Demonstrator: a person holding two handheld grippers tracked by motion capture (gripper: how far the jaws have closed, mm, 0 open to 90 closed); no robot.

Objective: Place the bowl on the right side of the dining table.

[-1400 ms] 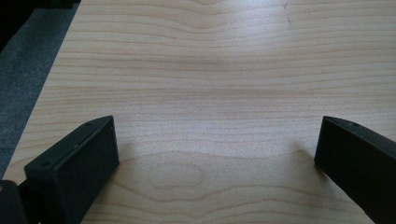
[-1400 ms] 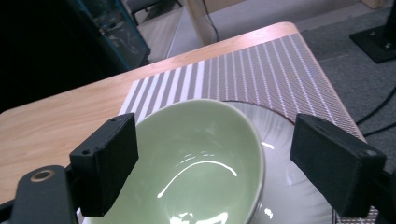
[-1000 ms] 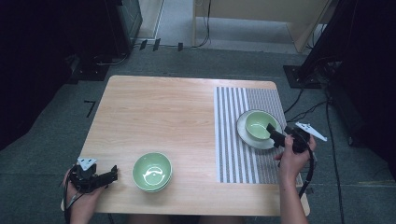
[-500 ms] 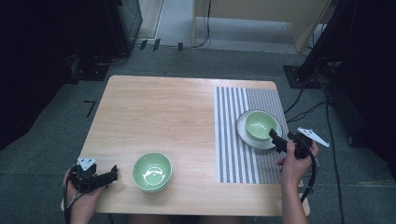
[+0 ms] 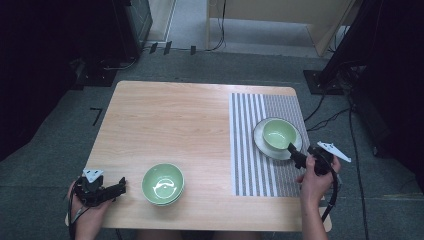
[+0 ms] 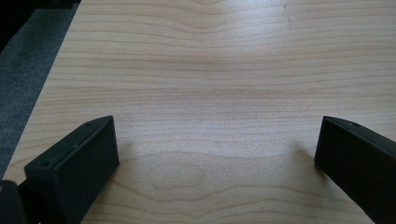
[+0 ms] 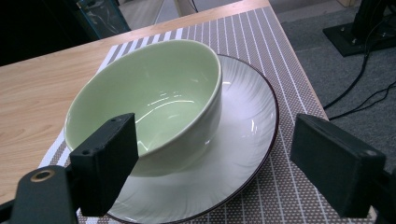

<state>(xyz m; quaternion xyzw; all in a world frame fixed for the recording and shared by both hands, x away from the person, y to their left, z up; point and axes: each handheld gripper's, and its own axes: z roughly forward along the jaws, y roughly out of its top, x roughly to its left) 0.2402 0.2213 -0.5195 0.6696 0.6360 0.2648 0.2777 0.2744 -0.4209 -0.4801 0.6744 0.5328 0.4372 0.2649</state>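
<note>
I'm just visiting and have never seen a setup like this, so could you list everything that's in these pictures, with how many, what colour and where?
Table: one, light wood, centre of the high view.
Placemat: one, grey and white striped, on the table's right part.
Plate: one, white with a dark rim, on the placemat.
Bowl on the plate: one, pale green, empty.
Bowl stack: pale green, near the table's front edge; seems to be two nested, though that is hard to tell.
Floor: grey, around the table, with black cables and stands at the far side and right.
Left gripper: black, open, over the front left corner.
Right gripper: black, open, beside the plate.
</note>
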